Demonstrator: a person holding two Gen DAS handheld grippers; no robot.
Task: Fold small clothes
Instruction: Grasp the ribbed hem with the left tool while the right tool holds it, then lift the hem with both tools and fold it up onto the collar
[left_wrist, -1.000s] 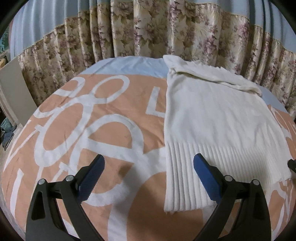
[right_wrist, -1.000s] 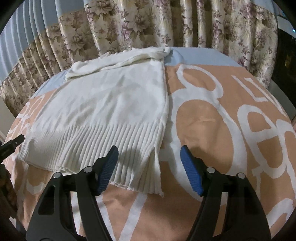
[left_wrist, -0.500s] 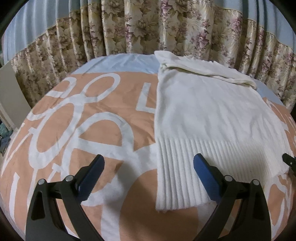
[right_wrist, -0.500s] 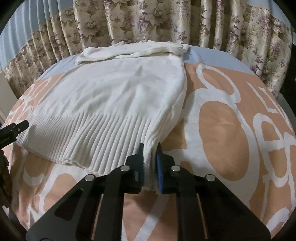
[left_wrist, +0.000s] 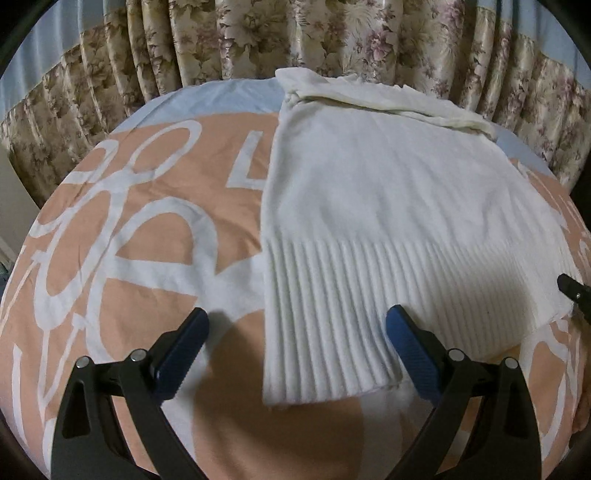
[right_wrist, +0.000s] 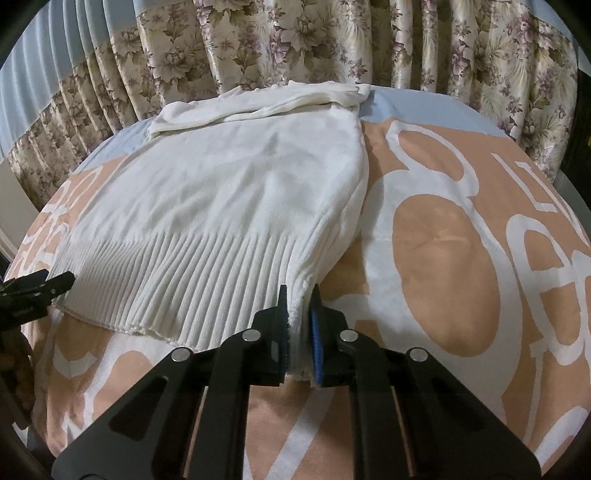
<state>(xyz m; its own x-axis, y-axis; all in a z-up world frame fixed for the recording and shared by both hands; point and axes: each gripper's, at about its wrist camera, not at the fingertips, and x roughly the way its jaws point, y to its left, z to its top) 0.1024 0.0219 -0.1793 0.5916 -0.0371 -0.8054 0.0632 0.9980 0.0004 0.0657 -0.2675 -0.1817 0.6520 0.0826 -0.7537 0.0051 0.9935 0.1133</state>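
Observation:
A white knit sweater (left_wrist: 376, 206) with a ribbed hem lies flat on the orange-and-white bedspread (left_wrist: 147, 288); its sleeves are folded across the far end. It also shows in the right wrist view (right_wrist: 236, 192). My left gripper (left_wrist: 297, 326) is open, its jaws on either side of the hem's near left corner, just above it. My right gripper (right_wrist: 297, 317) is shut on the hem's right corner and lifts it slightly. The right gripper's tip (left_wrist: 572, 290) shows at the left wrist view's right edge.
Floral curtains (left_wrist: 295, 40) hang close behind the bed's far edge. A light blue sheet (right_wrist: 417, 101) shows at the far end. The left gripper's tip (right_wrist: 33, 286) shows at the right wrist view's left edge. The bed drops off at both sides.
My right gripper closed on the sweater's right hem corner and raised it a little. My left gripper moved right, so the left hem corner now lies between its open jaws.

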